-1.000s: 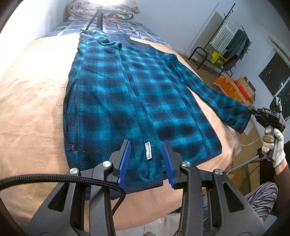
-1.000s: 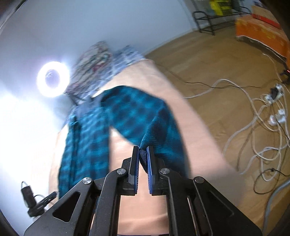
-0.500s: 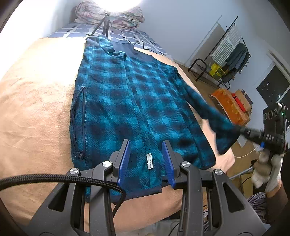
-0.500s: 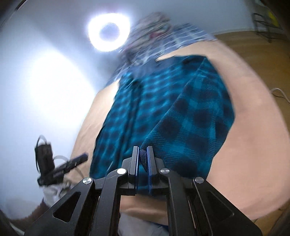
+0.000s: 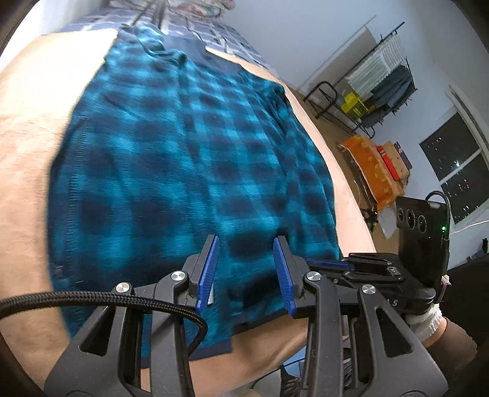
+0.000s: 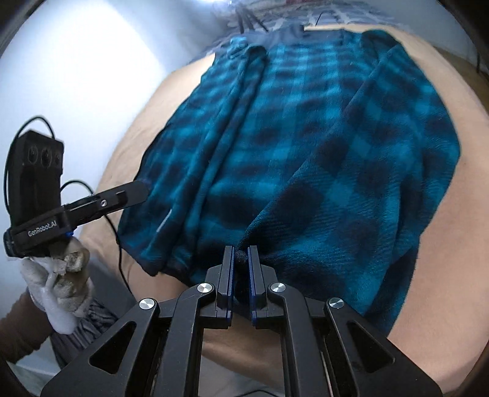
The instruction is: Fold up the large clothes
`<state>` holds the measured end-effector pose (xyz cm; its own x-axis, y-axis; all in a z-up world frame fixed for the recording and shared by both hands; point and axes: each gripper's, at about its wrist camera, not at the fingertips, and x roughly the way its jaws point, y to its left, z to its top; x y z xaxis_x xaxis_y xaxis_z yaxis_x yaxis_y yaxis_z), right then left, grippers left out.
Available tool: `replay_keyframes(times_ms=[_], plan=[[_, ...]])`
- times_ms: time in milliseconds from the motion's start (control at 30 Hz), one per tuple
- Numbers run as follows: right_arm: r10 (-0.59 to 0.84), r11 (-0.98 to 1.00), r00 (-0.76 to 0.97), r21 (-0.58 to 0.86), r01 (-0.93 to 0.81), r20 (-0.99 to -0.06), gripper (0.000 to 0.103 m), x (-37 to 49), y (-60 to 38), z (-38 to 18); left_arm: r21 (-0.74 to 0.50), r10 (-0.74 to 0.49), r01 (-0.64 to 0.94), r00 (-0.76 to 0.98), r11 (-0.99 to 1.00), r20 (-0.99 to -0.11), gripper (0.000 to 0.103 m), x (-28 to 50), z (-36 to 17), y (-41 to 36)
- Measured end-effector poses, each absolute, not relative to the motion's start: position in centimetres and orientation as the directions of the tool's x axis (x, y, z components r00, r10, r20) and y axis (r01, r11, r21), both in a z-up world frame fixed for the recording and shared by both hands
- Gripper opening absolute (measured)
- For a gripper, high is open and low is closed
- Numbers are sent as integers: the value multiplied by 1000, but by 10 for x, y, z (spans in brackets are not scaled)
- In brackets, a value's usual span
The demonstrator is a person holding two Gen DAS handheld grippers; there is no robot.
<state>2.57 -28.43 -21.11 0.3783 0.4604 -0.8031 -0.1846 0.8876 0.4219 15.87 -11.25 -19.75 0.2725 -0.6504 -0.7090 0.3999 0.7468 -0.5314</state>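
A blue and black plaid fleece jacket (image 5: 183, 158) lies flat on a tan blanket (image 5: 27, 158) on the bed, collar at the far end. My left gripper (image 5: 246, 268) is open and empty, hovering just above the jacket's near hem. My right gripper (image 6: 241, 259) is shut on the jacket's sleeve cuff (image 6: 241, 256), and the sleeve (image 6: 351, 183) lies folded back over the jacket's right side. The right gripper also shows in the left wrist view (image 5: 330, 264), close beside my left one. The left gripper shows in the right wrist view (image 6: 134, 192).
A patterned pillow (image 5: 195, 6) lies at the head of the bed. A clothes rack (image 5: 376, 82) and an orange covered box (image 5: 373, 165) stand on the wooden floor to the right. The bed's near edge is just below my grippers.
My right gripper has carried the sleeve from out at the bed's right side in over the jacket body, ending beside my left gripper. The left gripper has stayed open, moving slightly forward.
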Motion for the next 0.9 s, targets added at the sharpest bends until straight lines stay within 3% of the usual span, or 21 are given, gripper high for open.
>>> replay_keyframes(times_ms=[100, 333, 900], plan=[[480, 877, 356, 434, -204, -802, 11, 26, -287, -207, -545, -664, 414, 235, 729, -710, 36, 160, -204, -129], [488, 873, 402, 432, -228, -775, 34, 28, -319, -175, -577, -676, 409, 155, 707, -720, 41, 163, -226, -162], [333, 905, 576, 424, 26, -746, 40, 163, -448, -153, -575, -657, 407, 90, 710, -748, 39, 162, -249, -192]])
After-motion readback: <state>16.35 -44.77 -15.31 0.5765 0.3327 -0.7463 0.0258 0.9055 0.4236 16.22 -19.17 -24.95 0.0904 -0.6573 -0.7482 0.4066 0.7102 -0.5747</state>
